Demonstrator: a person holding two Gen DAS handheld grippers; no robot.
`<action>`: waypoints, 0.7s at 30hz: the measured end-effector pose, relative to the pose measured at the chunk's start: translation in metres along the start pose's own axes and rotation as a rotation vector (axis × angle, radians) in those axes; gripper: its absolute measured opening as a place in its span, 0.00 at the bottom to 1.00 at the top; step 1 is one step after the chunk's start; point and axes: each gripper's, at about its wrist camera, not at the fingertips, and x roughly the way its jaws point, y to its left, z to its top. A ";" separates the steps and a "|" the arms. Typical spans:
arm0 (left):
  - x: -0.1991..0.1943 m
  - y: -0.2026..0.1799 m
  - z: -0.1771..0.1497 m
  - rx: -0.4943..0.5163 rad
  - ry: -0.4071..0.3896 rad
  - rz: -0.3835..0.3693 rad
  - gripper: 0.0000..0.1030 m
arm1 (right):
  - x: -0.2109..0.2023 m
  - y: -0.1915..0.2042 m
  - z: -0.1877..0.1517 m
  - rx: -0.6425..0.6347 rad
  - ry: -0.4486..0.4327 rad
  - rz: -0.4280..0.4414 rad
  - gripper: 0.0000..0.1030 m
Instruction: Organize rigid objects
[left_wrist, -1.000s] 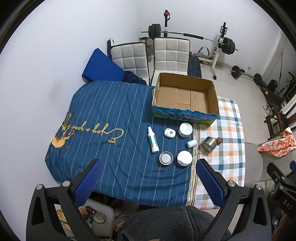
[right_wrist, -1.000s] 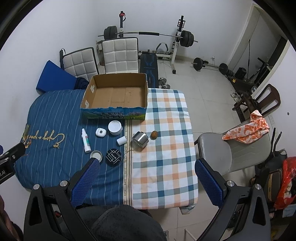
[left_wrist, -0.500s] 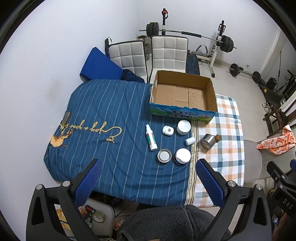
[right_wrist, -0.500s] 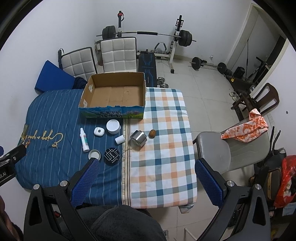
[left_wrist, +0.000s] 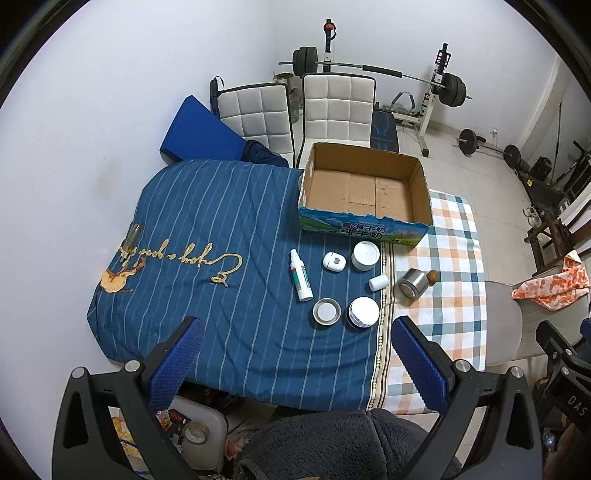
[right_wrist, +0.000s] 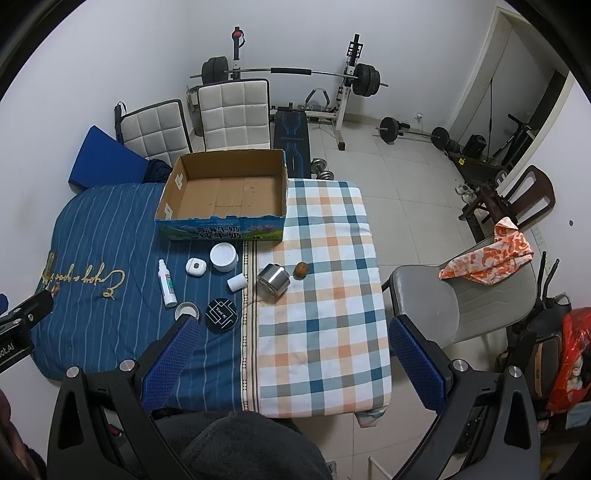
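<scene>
Both views have pulled back slightly; left gripper (left_wrist: 295, 350) and right gripper (right_wrist: 291, 349) gape wide, empty; steel tin (right_wrist: 273, 279) looks slippery, so grip its sides

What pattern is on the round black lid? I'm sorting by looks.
White maze-like lines on the round black lid, clearest in the right wrist view.

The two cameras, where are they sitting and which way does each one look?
Left wrist: on the left gripper, high above the blue cloth, looking down at the box; blue fingers and a grey sleeve show.
Right wrist: on the right gripper, further right, above the checked cloth; own fingers show, plus the left gripper at the left edge.
Both see the box, spray bottle and tin.
</scene>
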 end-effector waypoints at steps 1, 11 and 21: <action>-0.001 -0.001 0.000 0.000 0.001 0.001 1.00 | 0.000 0.000 0.001 0.001 0.000 0.002 1.00; -0.001 -0.002 0.000 -0.001 0.000 0.002 1.00 | 0.000 0.000 0.000 -0.002 -0.002 0.000 1.00; -0.001 -0.002 0.000 0.001 0.001 0.001 1.00 | -0.001 -0.001 0.000 -0.003 -0.005 0.003 1.00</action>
